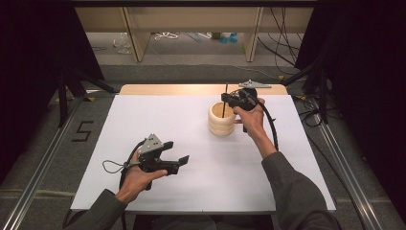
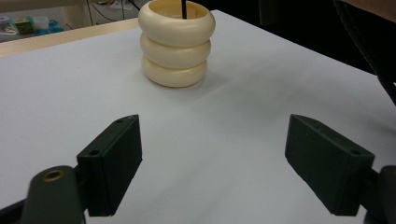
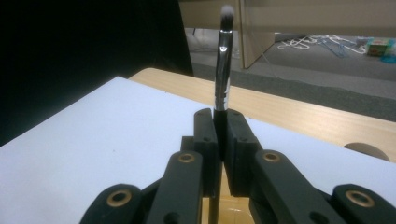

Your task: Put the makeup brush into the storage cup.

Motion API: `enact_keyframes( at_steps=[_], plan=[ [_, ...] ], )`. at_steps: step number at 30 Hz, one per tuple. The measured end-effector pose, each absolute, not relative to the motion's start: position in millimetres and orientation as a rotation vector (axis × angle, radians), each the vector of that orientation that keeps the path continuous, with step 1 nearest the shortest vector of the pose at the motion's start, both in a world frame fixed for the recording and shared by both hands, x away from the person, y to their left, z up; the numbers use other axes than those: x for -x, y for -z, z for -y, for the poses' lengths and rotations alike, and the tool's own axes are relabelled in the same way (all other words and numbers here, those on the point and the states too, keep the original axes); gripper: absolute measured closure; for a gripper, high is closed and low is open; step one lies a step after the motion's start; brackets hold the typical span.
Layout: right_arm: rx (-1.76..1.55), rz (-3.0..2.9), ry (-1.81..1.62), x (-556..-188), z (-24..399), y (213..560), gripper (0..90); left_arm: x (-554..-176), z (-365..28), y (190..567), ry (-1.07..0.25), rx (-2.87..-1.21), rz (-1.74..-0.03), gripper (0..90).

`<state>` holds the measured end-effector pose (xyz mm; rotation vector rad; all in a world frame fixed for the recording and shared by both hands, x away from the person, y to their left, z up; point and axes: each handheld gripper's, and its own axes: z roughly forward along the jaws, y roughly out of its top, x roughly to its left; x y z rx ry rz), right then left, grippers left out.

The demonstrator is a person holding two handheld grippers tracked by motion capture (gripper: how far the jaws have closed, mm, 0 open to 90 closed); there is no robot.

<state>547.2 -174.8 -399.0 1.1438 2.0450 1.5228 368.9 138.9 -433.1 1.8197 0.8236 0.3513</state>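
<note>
Brush (image 3: 223, 70) upright over holder (image 1: 221, 120), table edge near

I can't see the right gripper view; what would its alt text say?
The right gripper is shut on a thin makeup brush, held upright with its bristle tip on top. Behind it lie a white table and its wooden edge.

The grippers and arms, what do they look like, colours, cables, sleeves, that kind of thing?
Both grippers are black. The left gripper has two blocky jaws on linkage arms with brass-coloured pivot bushings, and a grey three-cornered plate on top. The right gripper carries the same kind of grey plate. A black cable trails from each. The person wears dark grey long sleeves.
</note>
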Motion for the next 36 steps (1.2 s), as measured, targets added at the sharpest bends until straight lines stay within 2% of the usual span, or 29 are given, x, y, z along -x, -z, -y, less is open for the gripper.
enact_keyframes(
  at_steps=[14, 15, 18, 21, 30, 36],
  plan=[
    [-1.146, -2.084, -1.492, -545, 169, 409, 83.5, -369, -139, 433, -0.351, -1.813, -0.829, 18.5],
    [-1.150, -2.085, -1.490, -545, 169, 409, 81.0, -369, -139, 433, -0.348, -1.810, -0.834, 18.5],
    [-1.191, -2.074, -1.467, -546, 169, 408, 60.7, -369, -140, 433, -0.350, -1.814, -0.829, 18.4],
    [-1.224, -2.044, -1.456, -545, 172, 405, 47.4, -369, -140, 433, -0.351, -1.813, -0.829, 18.4],
    [-1.182, -2.007, -1.456, -530, 175, 389, 33.3, -369, -140, 432, -0.359, -1.819, -0.837, 18.4],
    [-1.099, -2.008, -1.464, -513, 170, 377, 27.4, -369, -140, 432, -0.358, -1.816, -0.834, 18.4]
  ],
)
